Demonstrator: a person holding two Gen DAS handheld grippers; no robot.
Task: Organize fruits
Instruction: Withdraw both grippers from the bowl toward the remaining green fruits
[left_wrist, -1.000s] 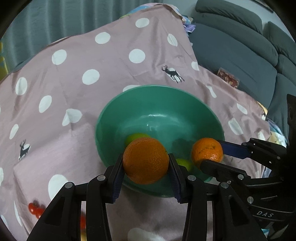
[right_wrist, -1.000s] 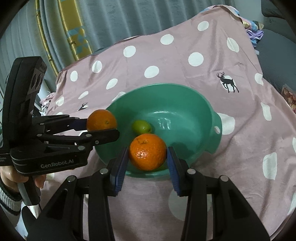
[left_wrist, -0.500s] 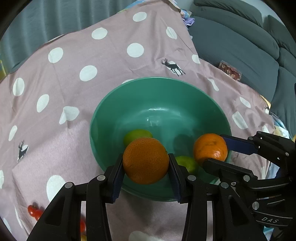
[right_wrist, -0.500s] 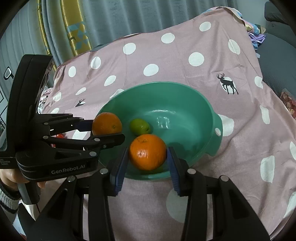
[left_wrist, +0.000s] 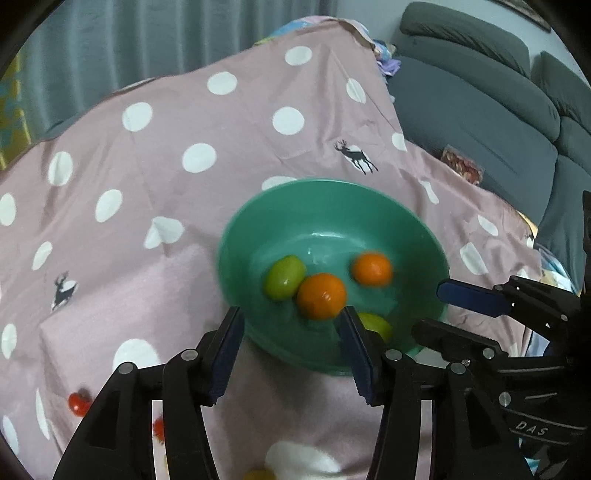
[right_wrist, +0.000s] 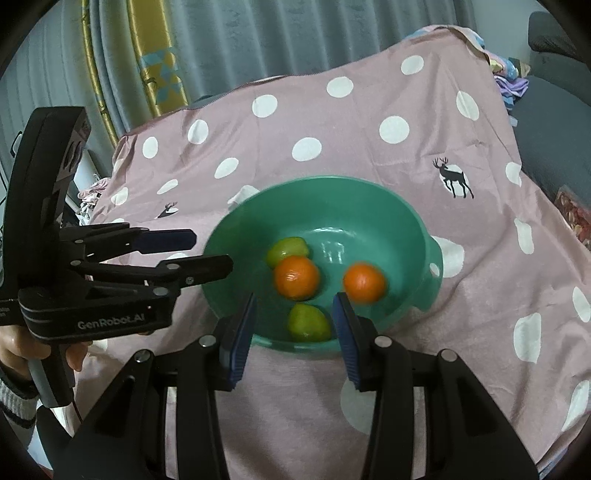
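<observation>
Both pairs of jaws stand apart with nothing between their blue pads. The left gripper (left_wrist: 291, 354) has just been opening, and the right gripper (right_wrist: 295, 328) is released too; each hangs over the near rim of the round teal plastic bowl (left_wrist: 236, 236), which sits on a pink cloth with white polka dots and small deer prints (left_wrist: 166, 122).

Inside the bowl lie two round orange mandarins and two green citrus fruits. In the left wrist view, one mandarin (left_wrist: 321, 295) lies just beyond the left gripper's fingertips, touching a green fruit (left_wrist: 284, 277) on its left; the other mandarin (left_wrist: 371, 268) is blurred, farther right. The second green fruit (right_wrist: 308, 323) lies at the near wall, seen between the right gripper's pads. Small red tomatoes (left_wrist: 79, 402) rest on the cloth outside the bowl.
</observation>
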